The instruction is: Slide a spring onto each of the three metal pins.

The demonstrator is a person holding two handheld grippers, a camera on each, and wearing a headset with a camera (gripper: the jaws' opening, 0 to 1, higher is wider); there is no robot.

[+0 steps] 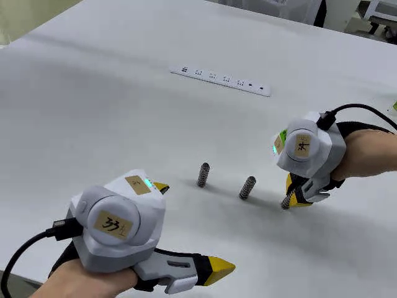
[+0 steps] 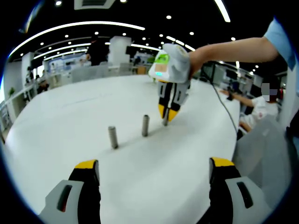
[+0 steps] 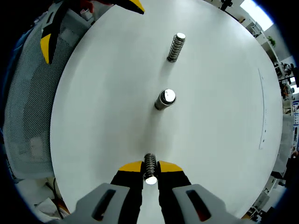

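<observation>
Three upright metal pins stand in a row on the white table (image 1: 124, 105). Spring coils wrap the left pin (image 1: 203, 174) and the middle pin (image 1: 247, 187). My right gripper (image 1: 290, 200) points down over the third pin, shut on the spring (image 3: 150, 164) around it. In the right gripper view the middle pin (image 3: 165, 99) and the far pin (image 3: 176, 46) line up beyond it. My left gripper (image 1: 191, 226) hovers open at the near left, nothing between its fingers. From the left gripper view, two pins (image 2: 112, 137) (image 2: 145, 125) stand ahead, with the right gripper (image 2: 167, 114) behind them.
A white power strip (image 1: 221, 80) lies on the far side of the table. A black cable (image 1: 356, 108) trails from the right gripper. A grey mesh chair (image 3: 32, 116) stands beyond the table edge. A seated person (image 2: 261, 105) is off to the side.
</observation>
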